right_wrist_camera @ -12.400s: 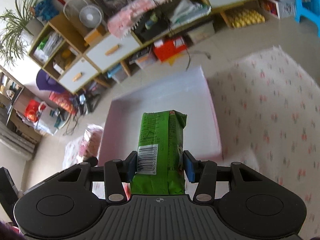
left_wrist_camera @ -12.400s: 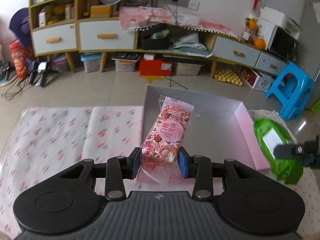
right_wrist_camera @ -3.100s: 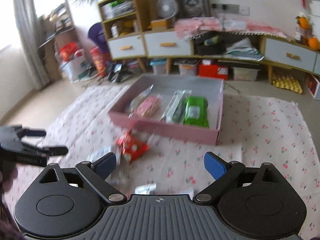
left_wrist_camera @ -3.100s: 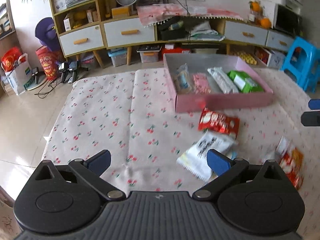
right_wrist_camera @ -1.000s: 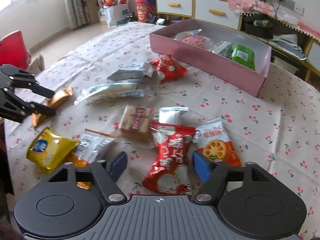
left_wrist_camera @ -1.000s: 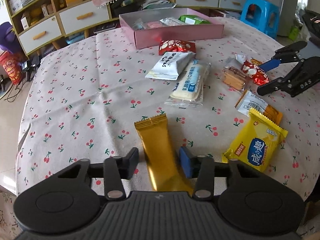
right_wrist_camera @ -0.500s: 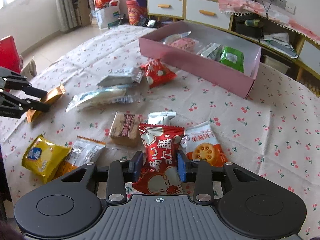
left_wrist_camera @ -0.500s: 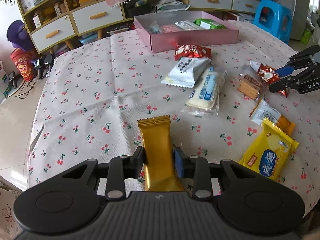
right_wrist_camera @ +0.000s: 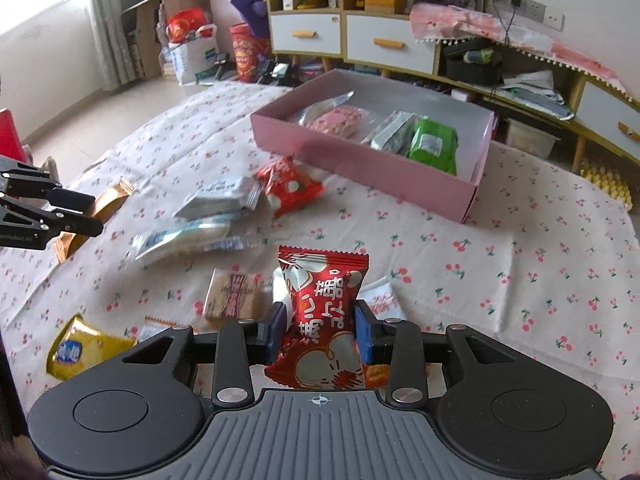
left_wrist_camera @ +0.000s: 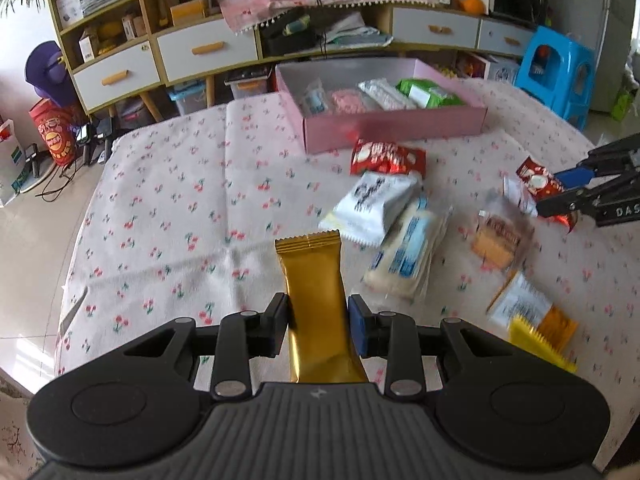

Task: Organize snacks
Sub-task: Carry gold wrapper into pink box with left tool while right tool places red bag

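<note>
My left gripper is shut on a gold snack packet, lifted above the cherry-print cloth. My right gripper is shut on a red snack packet with white print, held off the table. The pink box at the far side holds several packets, among them a green one and a pink one. The right gripper with its red packet shows at the right of the left wrist view. The left gripper with the gold packet shows at the left of the right wrist view.
Loose snacks lie on the cloth: a red packet, a white packet, a long blue-white packet, a biscuit pack, a yellow packet. Cabinets and a blue stool stand beyond the table.
Both grippers have risen and tipped toward the pink box, each carrying its packet. A second ago both jaws were still closing around the packets lying on the cloth.
</note>
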The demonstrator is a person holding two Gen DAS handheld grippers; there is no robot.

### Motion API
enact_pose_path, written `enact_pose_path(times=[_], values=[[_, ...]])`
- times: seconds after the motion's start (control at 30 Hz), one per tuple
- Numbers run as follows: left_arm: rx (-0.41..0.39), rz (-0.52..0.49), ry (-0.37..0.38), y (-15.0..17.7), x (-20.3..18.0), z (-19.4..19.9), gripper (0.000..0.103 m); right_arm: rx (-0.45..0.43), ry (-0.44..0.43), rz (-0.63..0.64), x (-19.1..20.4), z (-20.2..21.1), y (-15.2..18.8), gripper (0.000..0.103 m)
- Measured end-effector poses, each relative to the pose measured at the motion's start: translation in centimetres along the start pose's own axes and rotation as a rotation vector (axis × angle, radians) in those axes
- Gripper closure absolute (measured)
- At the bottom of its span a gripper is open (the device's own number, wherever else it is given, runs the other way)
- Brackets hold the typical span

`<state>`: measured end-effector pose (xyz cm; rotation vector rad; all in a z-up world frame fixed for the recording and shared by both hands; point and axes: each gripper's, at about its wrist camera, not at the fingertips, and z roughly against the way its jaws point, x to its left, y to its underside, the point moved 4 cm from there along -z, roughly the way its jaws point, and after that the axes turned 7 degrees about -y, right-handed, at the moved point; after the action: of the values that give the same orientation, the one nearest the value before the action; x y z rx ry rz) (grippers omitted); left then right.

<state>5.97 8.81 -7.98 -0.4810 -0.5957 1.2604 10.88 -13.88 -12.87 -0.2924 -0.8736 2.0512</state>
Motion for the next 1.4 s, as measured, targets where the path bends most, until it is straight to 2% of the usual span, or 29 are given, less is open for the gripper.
enact_pose_path(times=[0.37,0.83,1.27,1.4], values=[[-0.036,0.007,0.009,-3.4,-1.7,-0.2,0.073,-0.065,0.028,-0.046,-1.0,0.6,-2.1,0.069],[-0.085,0.087,0.026,-8.3,-3.5,-1.2,0.073,-0.144,0.067,-0.132,-3.3,1.3,-4.9,0.069],[-0.095,0.201,0.05,-13.1,-4.7,-4.6,0.073,-0.193,0.096,-0.26,-6.7,0.3,-7.6,0.068],[-0.12,0.201,0.056,-15.1,-4.7,-5.6,0.073,-0.207,0.109,-0.291,-8.2,-0.2,-8.9,0.068]])
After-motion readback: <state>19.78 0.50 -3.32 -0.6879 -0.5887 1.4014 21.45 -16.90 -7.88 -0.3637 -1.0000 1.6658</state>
